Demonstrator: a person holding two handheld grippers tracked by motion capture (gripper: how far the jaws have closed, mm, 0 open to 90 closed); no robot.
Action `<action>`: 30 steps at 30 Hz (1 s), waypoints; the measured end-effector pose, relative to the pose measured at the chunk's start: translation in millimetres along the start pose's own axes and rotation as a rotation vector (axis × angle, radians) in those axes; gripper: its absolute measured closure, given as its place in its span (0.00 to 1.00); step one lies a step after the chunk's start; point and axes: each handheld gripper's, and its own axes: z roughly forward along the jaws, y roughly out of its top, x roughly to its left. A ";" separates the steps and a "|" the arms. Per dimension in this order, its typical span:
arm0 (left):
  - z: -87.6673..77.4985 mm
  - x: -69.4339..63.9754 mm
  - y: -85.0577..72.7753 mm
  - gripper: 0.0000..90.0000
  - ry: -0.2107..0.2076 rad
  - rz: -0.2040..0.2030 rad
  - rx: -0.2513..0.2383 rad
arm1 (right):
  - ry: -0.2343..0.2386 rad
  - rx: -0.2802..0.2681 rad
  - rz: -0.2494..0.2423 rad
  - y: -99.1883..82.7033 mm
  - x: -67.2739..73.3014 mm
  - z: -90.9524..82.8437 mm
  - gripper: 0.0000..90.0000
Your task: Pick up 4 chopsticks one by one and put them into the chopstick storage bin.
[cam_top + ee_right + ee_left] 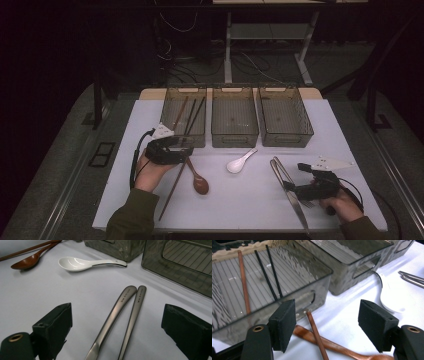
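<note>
My left gripper (pixel 187 150) (pixel 329 312) hangs open just in front of the left bin (pixel 200 141) (pixel 312 293). Below its jaws lies the far end of a brown chopstick (pixel 172 192) (pixel 317 335), crossing a wooden spoon (pixel 200 184) (pixel 332 346) on the white mat. The pads touch neither. Inside that bin rest one brown chopstick (pixel 243 282) and two black ones (pixel 269 275). My right gripper (pixel 295 176) (pixel 117 322) is open and low over two metal utensil handles (pixel 277 167) (pixel 117 307), which lie side by side between its jaws, untouched.
A white ceramic spoon (pixel 240 162) (pixel 82 263) lies mid-table in front of the middle bin (pixel 235 137). A third bin (pixel 285 140) stands at the right. All three bins line the mat's far edge. Cables trail from both grippers.
</note>
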 end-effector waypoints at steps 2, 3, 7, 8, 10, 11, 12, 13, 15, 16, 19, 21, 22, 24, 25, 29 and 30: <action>-2.5 -2.5 -5.8 0.34 0.008 0.005 0.005 | 0.000 0.000 0.000 0.0 0.0 0.0 0.11; -3.5 -4.3 -9.4 0.36 0.011 -0.001 0.004 | 0.000 0.000 -0.001 0.0 -0.1 -0.1 0.11; -7.4 -8.5 -24.5 0.40 0.029 -0.020 -0.002 | 0.005 -0.005 -0.003 0.1 0.1 -0.5 0.11; -8.7 -8.9 -28.2 0.41 0.029 -0.021 0.004 | 0.004 -0.005 -0.002 0.1 0.2 -0.6 0.11; -9.8 -10.3 -35.6 0.44 0.038 -0.020 0.013 | 0.006 -0.006 -0.002 0.2 0.1 -0.7 0.11; -10.3 -11.5 -39.2 0.46 0.043 -0.021 0.019 | 0.007 -0.005 -0.002 0.1 0.2 -0.7 0.11; -10.6 -12.2 -42.2 0.48 0.046 -0.017 0.023 | 0.007 -0.004 -0.004 0.1 0.4 -0.6 0.11; -11.1 -12.8 -44.6 0.50 0.051 -0.018 0.029 | 0.007 -0.004 -0.005 0.1 0.5 -0.5 0.11; -10.1 -12.8 -48.5 0.54 0.048 -0.020 0.036 | 0.005 -0.004 -0.007 0.0 0.9 -0.4 0.11; -8.7 -12.1 -49.5 0.57 0.042 -0.017 0.046 | 0.004 -0.003 -0.009 0.1 1.0 -0.4 0.11; -3.1 -10.5 -51.9 0.60 0.036 -0.023 0.073 | 0.004 -0.002 -0.011 0.2 1.5 0.0 0.11; -0.9 -9.2 -53.1 0.63 0.019 -0.042 0.078 | 0.003 0.001 -0.011 0.2 1.8 0.1 0.11; -0.4 -8.5 -53.4 0.64 0.016 -0.047 0.082 | 0.003 0.001 -0.012 0.1 1.7 0.3 0.11; 0.6 -7.8 -53.8 0.67 0.013 -0.052 0.088 | 0.001 0.003 -0.012 0.1 1.6 0.6 0.11; 1.1 -7.4 -54.0 0.68 0.012 -0.054 0.093 | 0.001 0.003 -0.013 0.1 1.5 0.7 0.11; 4.6 -6.0 -56.0 0.72 0.003 -0.066 0.112 | 0.000 0.003 -0.016 0.1 1.8 0.8 0.11; 5.6 -5.5 -56.5 0.73 0.001 -0.067 0.116 | 0.000 0.003 -0.017 0.1 1.7 0.9 0.11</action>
